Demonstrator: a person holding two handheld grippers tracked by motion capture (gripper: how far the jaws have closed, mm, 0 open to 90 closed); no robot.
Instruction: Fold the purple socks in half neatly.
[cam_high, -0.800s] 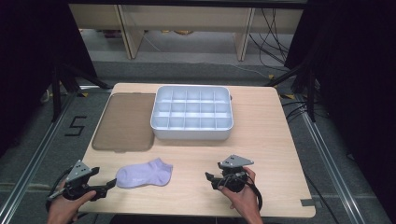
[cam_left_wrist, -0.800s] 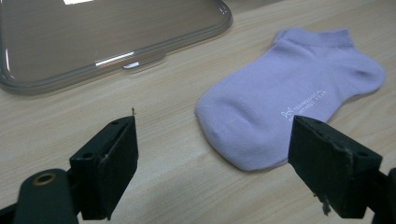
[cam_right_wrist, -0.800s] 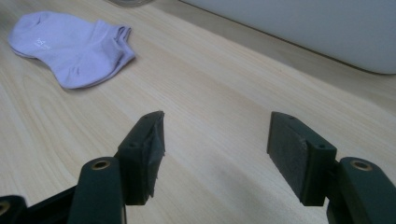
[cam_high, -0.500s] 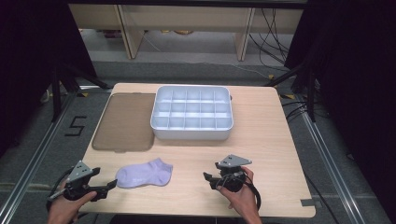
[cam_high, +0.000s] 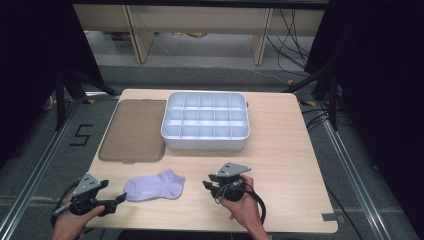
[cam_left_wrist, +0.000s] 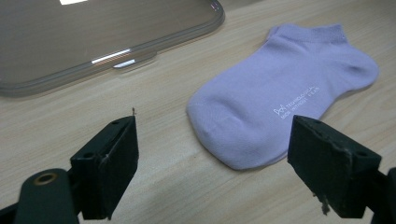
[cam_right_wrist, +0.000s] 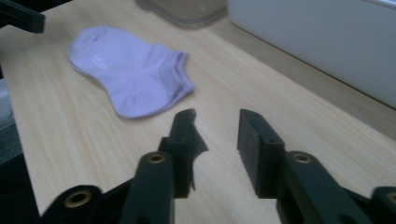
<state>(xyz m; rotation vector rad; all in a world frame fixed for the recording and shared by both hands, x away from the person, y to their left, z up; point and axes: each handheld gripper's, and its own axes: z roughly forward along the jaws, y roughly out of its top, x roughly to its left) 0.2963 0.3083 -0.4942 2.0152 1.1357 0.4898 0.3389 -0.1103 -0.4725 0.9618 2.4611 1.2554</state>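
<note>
A lilac ankle sock (cam_high: 155, 185) lies flat near the table's front edge, toe pointing left. My left gripper (cam_high: 119, 199) sits just left of the toe, held low by a hand. In the left gripper view its jaws stand wide open (cam_left_wrist: 215, 154), with the sock's toe (cam_left_wrist: 280, 102) just ahead between them, untouched. My right gripper (cam_high: 207, 185) is a short way right of the sock's cuff, pointing left. In the right gripper view it is open (cam_right_wrist: 217, 121) with a narrow gap, nothing in it, and the sock (cam_right_wrist: 126, 70) lies farther ahead.
A white compartment tray (cam_high: 205, 145) stands at the table's middle back, its wall (cam_right_wrist: 327, 37) close to my right gripper. A translucent brown lid (cam_high: 132, 130) lies flat left of the tray, beyond the sock (cam_left_wrist: 93, 32).
My right gripper has shifted a little left toward the sock. The left gripper and the sock have stayed about where they were.
</note>
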